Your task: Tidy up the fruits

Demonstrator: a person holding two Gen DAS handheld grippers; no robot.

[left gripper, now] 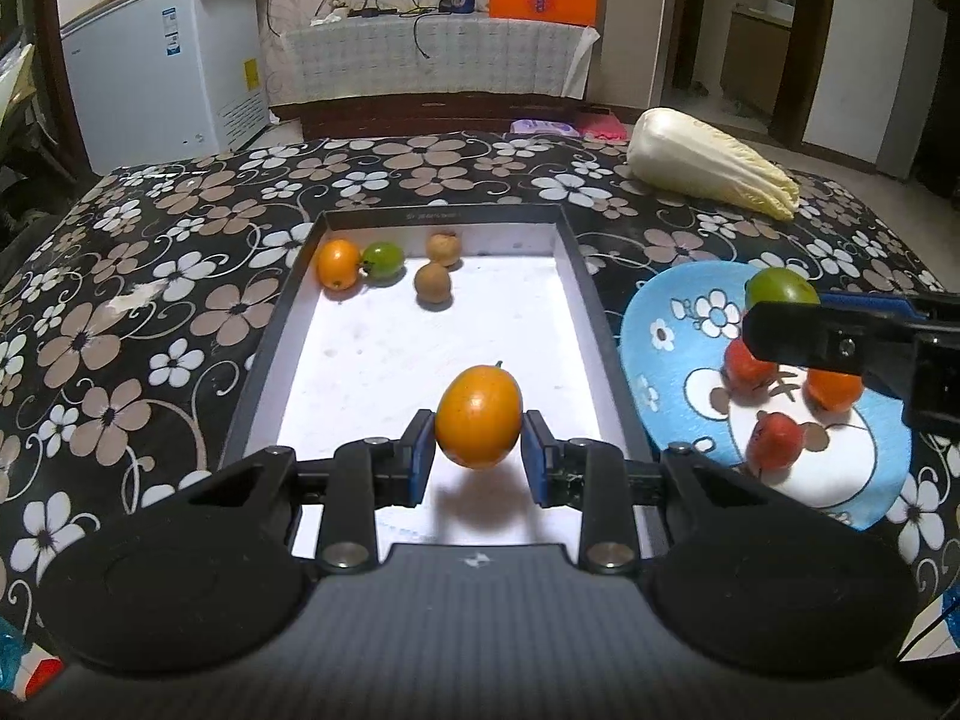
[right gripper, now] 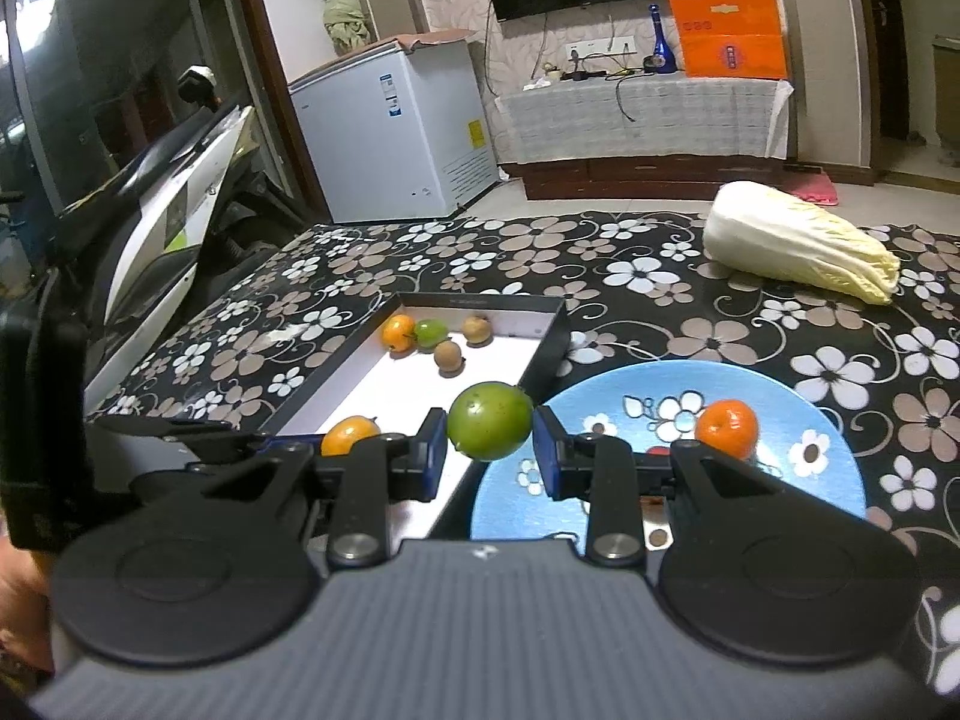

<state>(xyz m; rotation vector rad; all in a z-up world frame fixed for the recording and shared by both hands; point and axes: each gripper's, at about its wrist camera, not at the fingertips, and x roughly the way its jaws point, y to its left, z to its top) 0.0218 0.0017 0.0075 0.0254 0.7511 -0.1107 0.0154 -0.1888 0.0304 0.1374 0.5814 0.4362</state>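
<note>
My left gripper (left gripper: 478,453) is shut on an orange fruit (left gripper: 478,416) and holds it above the near end of the black-rimmed white tray (left gripper: 573,252). At the tray's far end lie an orange fruit (left gripper: 337,264), a green fruit (left gripper: 382,261) and two brown fruits (left gripper: 432,282). My right gripper (right gripper: 490,450) is shut on a green fruit (right gripper: 491,420), held between the tray (right gripper: 543,354) and the blue plate (right gripper: 798,480). The plate (left gripper: 660,372) holds red fruits (left gripper: 774,441) and an orange one (right gripper: 727,428).
A napa cabbage (left gripper: 708,171) lies at the back right of the floral-cloth table (left gripper: 150,300). A white freezer (left gripper: 162,60) and a covered sideboard (left gripper: 438,54) stand behind the table. A scooter (right gripper: 168,222) is parked at the left.
</note>
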